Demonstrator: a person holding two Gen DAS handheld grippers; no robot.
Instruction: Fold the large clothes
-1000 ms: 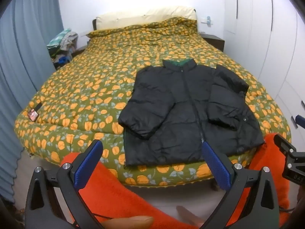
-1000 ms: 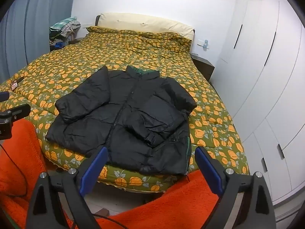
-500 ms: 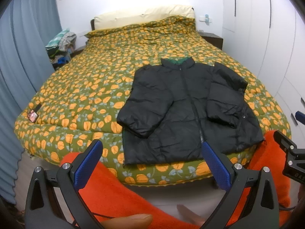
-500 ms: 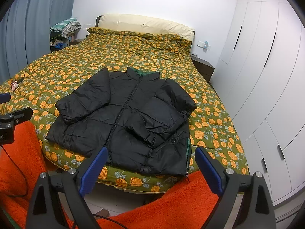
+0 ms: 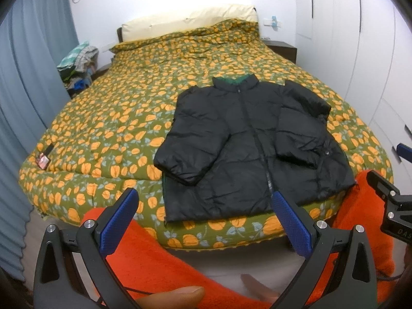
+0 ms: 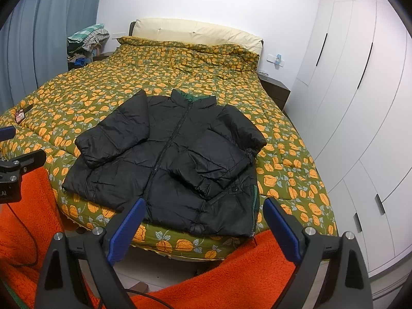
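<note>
- Black jacket (image 6: 167, 159) lies zipped on the bed (image 6: 128, 87), both sleeves already folded across its front
- Body fold remains
- Left gripper (image 5: 203, 221) and right gripper (image 6: 203, 228) fingers spread, holding nothing

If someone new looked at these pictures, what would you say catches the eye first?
Most striking is the black puffer jacket, lying zipped and front-up at the foot of the bed with both sleeves folded across its chest. Beneath it spreads the olive quilt covered in orange flowers. In the foreground, both grippers, left and right, hang open with blue-padded fingers above orange fleece.
</note>
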